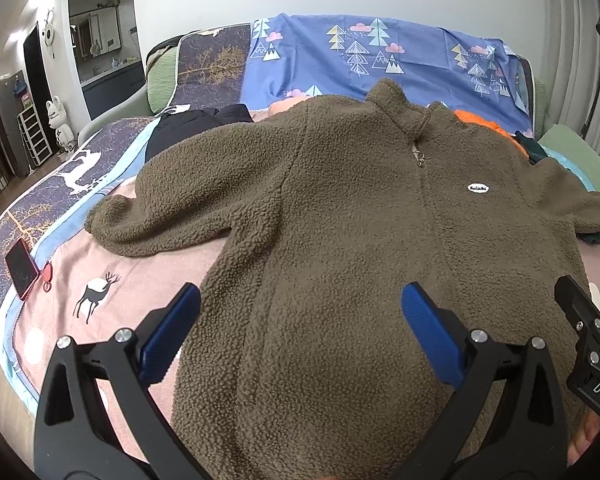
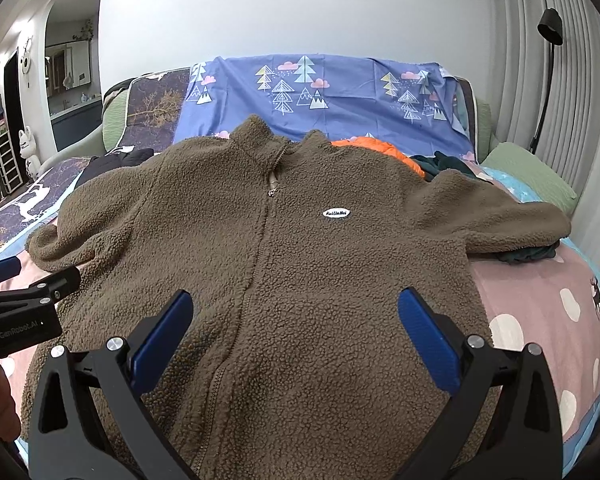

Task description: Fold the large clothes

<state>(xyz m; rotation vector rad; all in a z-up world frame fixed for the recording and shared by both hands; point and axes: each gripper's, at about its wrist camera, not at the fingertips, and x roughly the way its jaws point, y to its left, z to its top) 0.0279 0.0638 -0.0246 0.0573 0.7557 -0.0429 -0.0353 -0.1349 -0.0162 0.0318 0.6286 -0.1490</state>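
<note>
With the jacket (image 2: 284,272) spread flat on the bed (image 2: 540,300), left tongs (image 1: 300,336) and right tongs (image 2: 296,336) gaping empty over hem; next, likely fold sleeves inward.

You face a plain white wall (image 2: 260,8) behind the bed's far edge, where a blue tree-print sheet (image 2: 340,92) drapes. Pleated pale curtains (image 2: 540,80) and a black floor lamp (image 2: 550,28) stand at the right edge. Left, an arched doorway (image 1: 100,40) opens beside a white bear figurine (image 1: 60,124).

One brown fleece jacket (image 2: 284,280), one orange garment (image 2: 384,152), one black garment (image 1: 196,128), one phone (image 1: 20,268), two grippers.
</note>
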